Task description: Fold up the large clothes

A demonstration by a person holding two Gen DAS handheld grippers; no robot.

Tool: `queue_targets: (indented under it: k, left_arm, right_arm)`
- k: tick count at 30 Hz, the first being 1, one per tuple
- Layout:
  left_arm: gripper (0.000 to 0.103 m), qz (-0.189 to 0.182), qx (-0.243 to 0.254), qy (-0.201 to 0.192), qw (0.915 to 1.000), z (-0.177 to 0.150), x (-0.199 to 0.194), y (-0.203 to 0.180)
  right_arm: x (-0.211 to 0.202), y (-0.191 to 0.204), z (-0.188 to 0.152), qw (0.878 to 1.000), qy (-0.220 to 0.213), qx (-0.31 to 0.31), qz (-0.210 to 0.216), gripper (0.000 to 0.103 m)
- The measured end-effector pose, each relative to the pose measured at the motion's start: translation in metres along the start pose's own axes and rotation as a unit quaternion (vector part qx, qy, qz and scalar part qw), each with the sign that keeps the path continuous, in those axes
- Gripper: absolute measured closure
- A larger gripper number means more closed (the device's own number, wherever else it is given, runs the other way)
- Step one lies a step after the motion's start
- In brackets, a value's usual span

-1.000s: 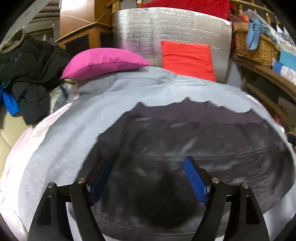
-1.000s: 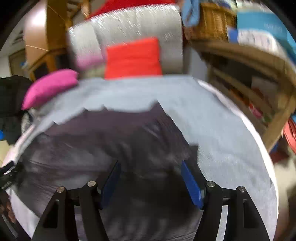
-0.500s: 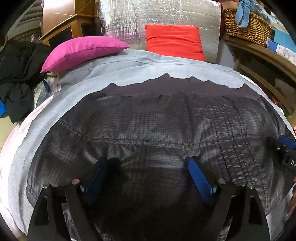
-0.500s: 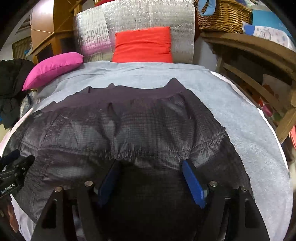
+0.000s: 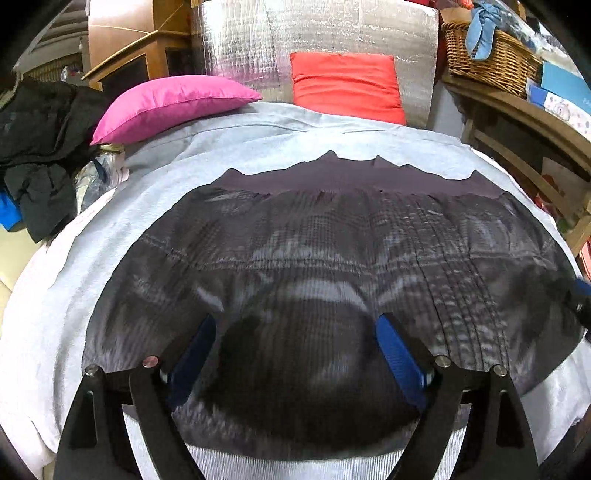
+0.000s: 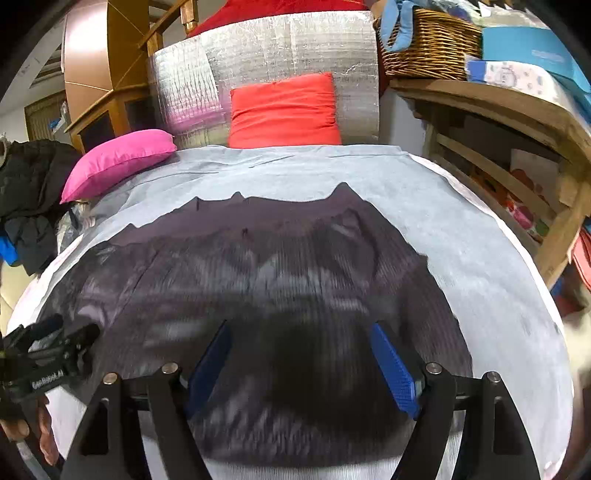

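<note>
A large dark grey quilted jacket (image 5: 332, 258) lies spread flat on a bed covered with a light grey sheet (image 5: 147, 184); its ribbed hem lies at the far edge. My left gripper (image 5: 295, 354) is open and hovers over the jacket's near part, holding nothing. In the right wrist view the same jacket (image 6: 258, 277) fills the middle, and my right gripper (image 6: 299, 358) is open above its near edge, empty. The left gripper (image 6: 48, 354) shows at the left edge of the right wrist view, over the jacket's left side.
A pink pillow (image 5: 166, 103) and a red cushion (image 5: 343, 85) lie at the bed's far end against a silver foil panel (image 5: 314, 33). Dark clothes (image 5: 37, 147) are piled at the left. A wooden shelf with a wicker basket (image 6: 432, 44) stands at the right.
The jacket has come to lie spread flat on the bed. Both open grippers have pulled back a little toward its near edge and stay empty.
</note>
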State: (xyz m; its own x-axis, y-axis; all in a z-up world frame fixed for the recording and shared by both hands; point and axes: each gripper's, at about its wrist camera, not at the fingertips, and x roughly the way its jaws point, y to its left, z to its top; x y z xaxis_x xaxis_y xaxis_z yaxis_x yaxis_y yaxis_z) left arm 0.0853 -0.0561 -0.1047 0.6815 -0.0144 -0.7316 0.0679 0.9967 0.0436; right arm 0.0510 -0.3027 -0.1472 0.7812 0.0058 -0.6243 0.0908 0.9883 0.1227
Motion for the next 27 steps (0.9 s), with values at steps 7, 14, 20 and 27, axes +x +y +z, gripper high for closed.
queue_targets:
  k: [7,14,20,27]
  left_arm:
    - [0.014,-0.002,-0.008,0.018,0.9998,-0.004,-0.005,0.002]
    - [0.014,-0.011,0.004,0.006,0.9999,-0.006,-0.055,-0.003]
    - [0.009,-0.018,-0.002,0.000,0.9998,-0.015,-0.087,-0.008]
    - [0.009,-0.013,0.001,-0.021,0.9997,-0.015,-0.111,-0.012]
  right_arm:
    - [0.015,-0.012,-0.017,0.999,0.036,0.011,-0.015,0.022]
    - [-0.040,0.006,-0.010,0.999,0.018,0.021,0.032,0.018]
    - [-0.056,0.034,-0.041,0.998,0.058,0.008,0.026,0.017]
    - [-0.079,0.052,-0.043,0.999,0.030,-0.026,0.010,0.017]
